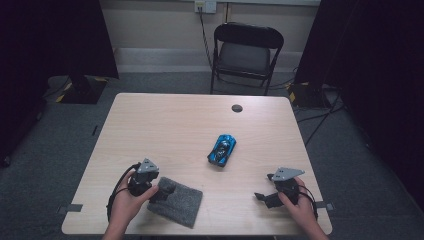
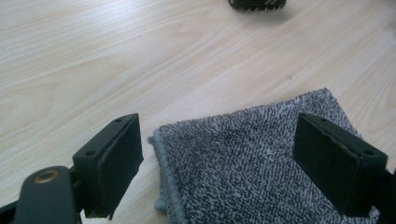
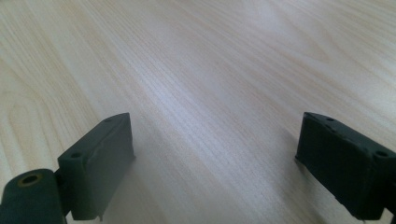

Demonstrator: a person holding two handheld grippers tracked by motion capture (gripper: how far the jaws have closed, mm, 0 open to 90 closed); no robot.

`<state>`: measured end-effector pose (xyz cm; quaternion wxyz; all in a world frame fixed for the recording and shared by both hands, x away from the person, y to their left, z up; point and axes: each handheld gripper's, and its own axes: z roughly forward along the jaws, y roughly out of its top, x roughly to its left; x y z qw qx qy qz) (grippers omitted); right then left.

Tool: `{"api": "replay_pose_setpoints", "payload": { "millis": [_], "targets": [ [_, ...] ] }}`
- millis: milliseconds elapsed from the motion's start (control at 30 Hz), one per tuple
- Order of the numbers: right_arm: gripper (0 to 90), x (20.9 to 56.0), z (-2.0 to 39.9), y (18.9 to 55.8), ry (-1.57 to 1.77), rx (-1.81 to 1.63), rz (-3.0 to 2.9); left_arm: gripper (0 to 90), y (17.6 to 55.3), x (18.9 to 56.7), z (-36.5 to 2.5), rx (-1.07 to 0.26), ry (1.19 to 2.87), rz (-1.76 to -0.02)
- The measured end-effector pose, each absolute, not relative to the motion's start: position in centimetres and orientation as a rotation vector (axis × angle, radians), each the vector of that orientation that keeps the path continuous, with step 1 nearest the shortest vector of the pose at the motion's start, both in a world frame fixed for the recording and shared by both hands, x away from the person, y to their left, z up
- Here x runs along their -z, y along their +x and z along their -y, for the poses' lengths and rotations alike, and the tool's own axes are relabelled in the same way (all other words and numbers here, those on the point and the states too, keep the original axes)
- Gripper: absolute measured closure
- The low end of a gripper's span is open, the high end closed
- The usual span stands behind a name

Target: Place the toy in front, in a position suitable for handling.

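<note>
A blue toy car [image 1: 221,149] sits on the light wooden table [image 1: 190,120], right of its middle. A folded grey cloth [image 1: 177,201] lies near the front edge. My left gripper [image 1: 166,189] is at the cloth's left end, pointing right. In the left gripper view the left gripper [image 2: 219,140] is open, its jaws spread wide on either side of the grey cloth [image 2: 252,158] and not pressing on it. My right gripper [image 1: 261,197] rests low at the front right, pointing left. It [image 3: 215,140] is open over bare wood, with nothing between its jaws.
A round cable hole [image 1: 237,108] sits near the table's far edge. A black folding chair [image 1: 245,52] stands behind the table. A dark object [image 2: 257,3] is cut off by the top edge of the left gripper view, too little of it visible to identify.
</note>
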<state>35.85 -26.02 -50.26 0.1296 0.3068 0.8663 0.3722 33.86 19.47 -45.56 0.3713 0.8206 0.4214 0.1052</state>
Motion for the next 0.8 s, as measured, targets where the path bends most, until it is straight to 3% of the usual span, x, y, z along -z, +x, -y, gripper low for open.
{"api": "replay_pose_setpoints", "payload": {
  "millis": [500, 800],
  "targets": [
    [9.8, 50.3, 26.0, 35.9, 0.893, -1.086, -2.518, 14.7, 36.8, 44.7, -17.2, -0.207, 2.015, -1.114],
    [9.8, 50.3, 26.0, 35.9, 0.894, -1.086, -2.518, 15.1, 39.0, 44.5, -14.8, -0.202, 2.048, -1.116]
  ]
}}
